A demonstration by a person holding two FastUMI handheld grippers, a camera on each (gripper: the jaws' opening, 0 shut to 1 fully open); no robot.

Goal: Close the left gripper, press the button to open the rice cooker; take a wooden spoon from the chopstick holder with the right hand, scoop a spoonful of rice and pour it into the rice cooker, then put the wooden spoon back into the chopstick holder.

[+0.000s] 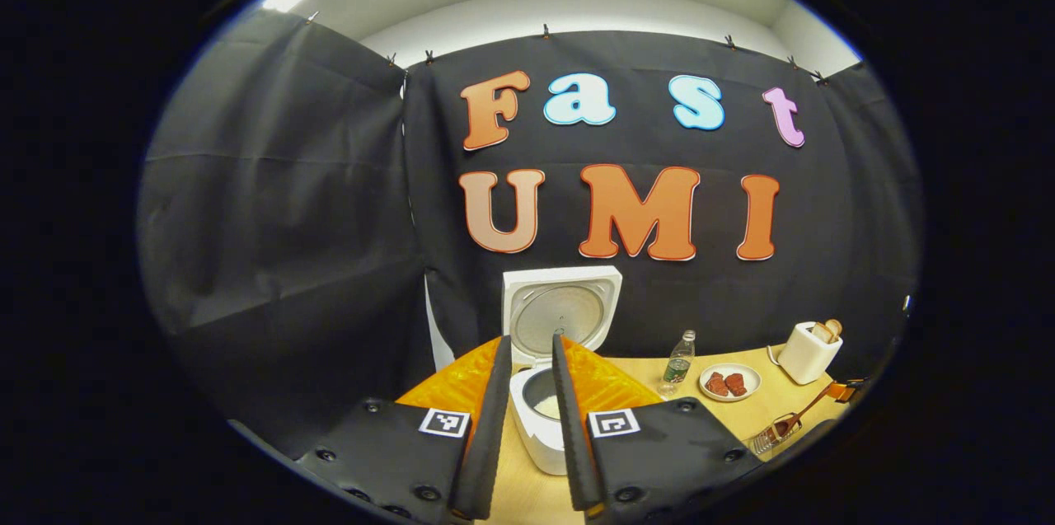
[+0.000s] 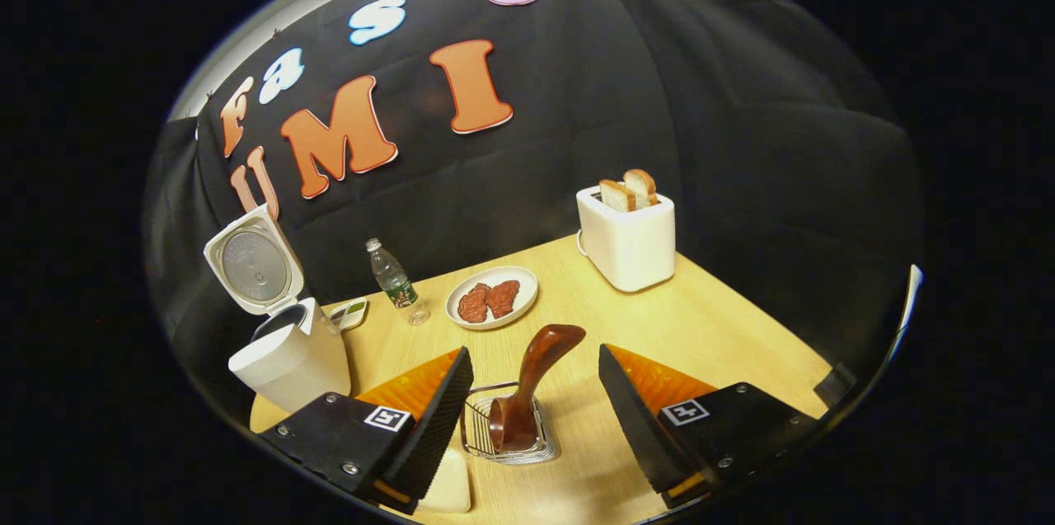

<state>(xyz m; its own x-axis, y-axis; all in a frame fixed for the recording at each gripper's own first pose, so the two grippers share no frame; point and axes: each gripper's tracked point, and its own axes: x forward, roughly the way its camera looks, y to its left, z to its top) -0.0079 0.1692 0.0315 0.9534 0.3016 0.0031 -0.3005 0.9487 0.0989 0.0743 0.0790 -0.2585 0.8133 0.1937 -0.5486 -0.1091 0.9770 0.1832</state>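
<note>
The white rice cooker (image 1: 536, 430) stands on the wooden table just beyond my left gripper (image 1: 530, 337), lid (image 1: 560, 311) raised and white rice (image 1: 548, 406) in the pot. The left fingers stand a narrow gap apart with nothing between them. In the right gripper view the cooker (image 2: 288, 356) sits at the left with its lid (image 2: 251, 257) up. The dark wooden spoon (image 2: 527, 389) stands bowl-down in the wire chopstick holder (image 2: 509, 441). My right gripper (image 2: 534, 352) is open, its fingers either side of the spoon's handle and clear of it.
A plate of red meat slices (image 2: 492, 297), a small water bottle (image 2: 394, 278) and a white toaster (image 2: 628, 241) with two bread slices stand toward the back of the table (image 2: 709, 319). A pale object (image 2: 449, 485) lies by the right gripper's left finger.
</note>
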